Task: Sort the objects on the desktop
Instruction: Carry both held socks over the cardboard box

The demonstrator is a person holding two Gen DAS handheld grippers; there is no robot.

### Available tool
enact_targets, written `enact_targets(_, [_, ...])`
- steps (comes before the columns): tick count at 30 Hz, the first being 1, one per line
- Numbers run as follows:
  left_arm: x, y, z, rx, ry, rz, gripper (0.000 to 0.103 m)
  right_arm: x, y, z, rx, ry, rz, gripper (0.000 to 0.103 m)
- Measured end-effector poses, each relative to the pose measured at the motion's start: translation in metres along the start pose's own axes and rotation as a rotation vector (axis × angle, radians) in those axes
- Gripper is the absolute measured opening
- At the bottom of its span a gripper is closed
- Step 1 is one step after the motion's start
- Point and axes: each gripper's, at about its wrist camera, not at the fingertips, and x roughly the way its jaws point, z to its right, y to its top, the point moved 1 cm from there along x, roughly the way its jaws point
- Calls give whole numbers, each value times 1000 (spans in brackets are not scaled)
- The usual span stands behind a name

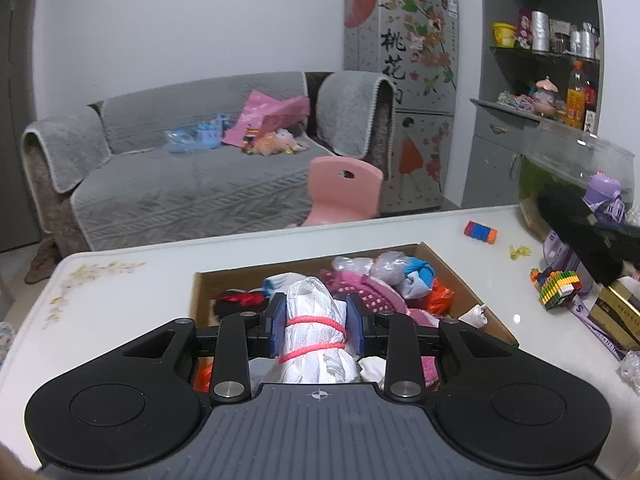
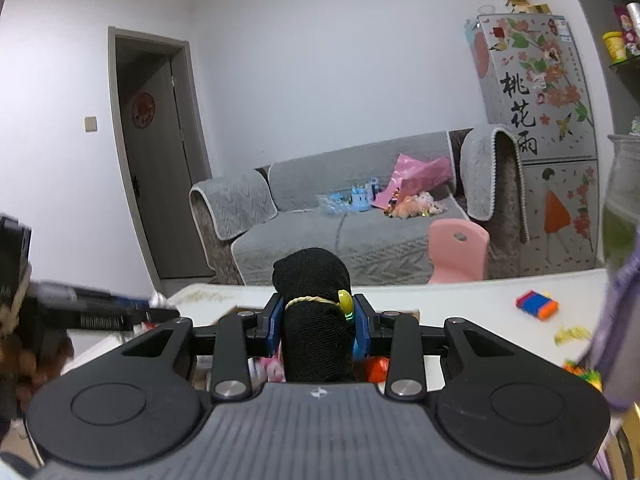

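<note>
Nearest the viewer, the left gripper is clenched on a white bundle, a crumpled roll of pale quilted material cinched by two loops of one pink elastic band, held upright just above the near end of an open cardboard box. The right gripper grips a black rolled sock, a ribbed tube with a rounded top, bound by a single yellowish band carrying a small yellow-green bead; it too is lifted above the box. Inside the box lie more wrapped bundles, among them a pink dotted one, a clear-bagged one and a blue-and-white one, though the heap is too tangled for a firm count. On the white table to the right sit two building-brick models, a blue, red and orange one farther back and a multicoloured one nearer. Beyond stand one pink child's chair, one grey sofa and one flower-decorated fridge.
</note>
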Motion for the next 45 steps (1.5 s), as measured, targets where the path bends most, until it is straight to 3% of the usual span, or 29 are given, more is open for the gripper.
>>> enact_targets(4, [26, 0, 3, -23, -30, -19, 38, 27, 13, 2, 9, 18, -2, 32])
enact_targets(14, [72, -23, 7, -54, -71, -64, 38, 49, -14, 1, -4, -11, -74, 32])
enact_targets(23, [82, -34, 7, -22, -45, -91, 38, 53, -20, -10, -22, -20, -132, 32])
enact_targets(32, [88, -42, 12, 9, -38, -113, 39, 68, -35, -3, 25, -62, -244, 32])
enact_targets(45, [104, -63, 27, 44, -87, -156, 44, 86, -52, -7, -51, -147, -308, 33])
